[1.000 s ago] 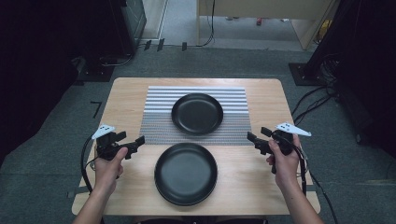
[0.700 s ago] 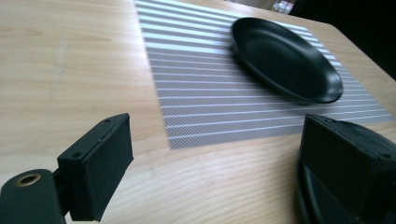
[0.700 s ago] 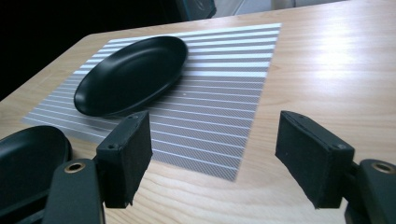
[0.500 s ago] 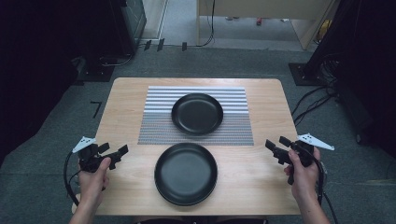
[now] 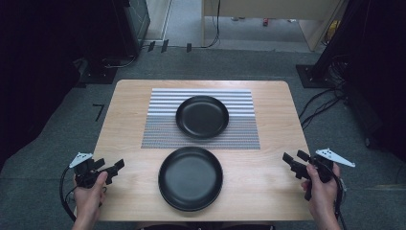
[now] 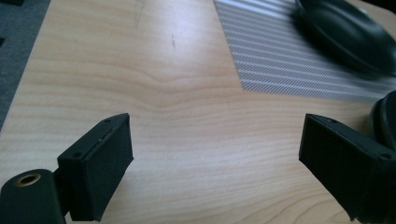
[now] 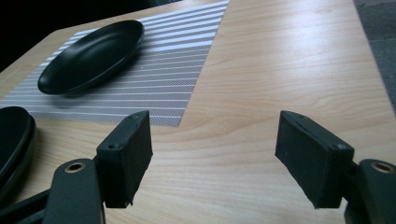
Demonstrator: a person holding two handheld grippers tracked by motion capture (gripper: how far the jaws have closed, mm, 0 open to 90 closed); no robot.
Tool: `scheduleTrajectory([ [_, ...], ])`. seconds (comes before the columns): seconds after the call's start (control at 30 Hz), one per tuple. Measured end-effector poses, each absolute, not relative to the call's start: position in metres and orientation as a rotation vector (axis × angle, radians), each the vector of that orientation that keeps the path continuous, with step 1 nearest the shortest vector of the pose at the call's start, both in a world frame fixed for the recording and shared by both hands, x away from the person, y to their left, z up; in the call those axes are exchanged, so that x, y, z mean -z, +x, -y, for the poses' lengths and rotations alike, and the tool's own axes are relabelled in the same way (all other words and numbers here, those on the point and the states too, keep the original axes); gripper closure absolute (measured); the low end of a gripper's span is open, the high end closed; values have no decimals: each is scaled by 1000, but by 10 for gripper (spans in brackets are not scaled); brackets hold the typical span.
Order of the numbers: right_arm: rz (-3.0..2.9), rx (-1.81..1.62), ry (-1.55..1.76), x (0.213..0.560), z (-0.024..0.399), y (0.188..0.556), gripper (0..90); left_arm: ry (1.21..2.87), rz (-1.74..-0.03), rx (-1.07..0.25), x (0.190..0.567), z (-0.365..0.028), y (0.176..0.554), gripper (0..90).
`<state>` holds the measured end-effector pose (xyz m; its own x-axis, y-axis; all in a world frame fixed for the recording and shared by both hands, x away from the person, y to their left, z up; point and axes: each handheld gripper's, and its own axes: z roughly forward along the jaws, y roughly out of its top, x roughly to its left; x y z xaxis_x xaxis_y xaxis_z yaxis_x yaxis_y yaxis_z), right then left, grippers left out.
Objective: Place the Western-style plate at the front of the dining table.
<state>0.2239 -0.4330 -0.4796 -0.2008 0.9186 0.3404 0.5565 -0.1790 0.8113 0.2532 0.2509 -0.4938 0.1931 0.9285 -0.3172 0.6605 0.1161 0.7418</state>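
Both grippers wide open and empty at the near edge of the table.

The left gripper (image 5: 117, 167) sits at 8 o'clock and the right gripper (image 5: 293, 159) at 4 o'clock of the light wooden table (image 5: 129, 96), each with its jaws wide apart and nothing between them. Between the two, at 6 o'clock, lies a round black plate (image 5: 190, 178), near both but touching neither. Past it, at 12 o'clock, a second round black plate (image 5: 202, 116) rests on the grey striped placemat (image 5: 158, 120).
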Motion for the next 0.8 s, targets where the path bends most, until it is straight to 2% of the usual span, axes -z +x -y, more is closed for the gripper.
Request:
scheduleTrajectory([
  [0.4, -1674, -1287, 1768, 496, 457, 201, 270, 1654, -1589, -464, 503, -268, 241, 94],
  [0.8, -1750, -1121, 1774, 524, 448, 195, 266, 1793, -1565, -563, 513, -251, 236, 94],
])
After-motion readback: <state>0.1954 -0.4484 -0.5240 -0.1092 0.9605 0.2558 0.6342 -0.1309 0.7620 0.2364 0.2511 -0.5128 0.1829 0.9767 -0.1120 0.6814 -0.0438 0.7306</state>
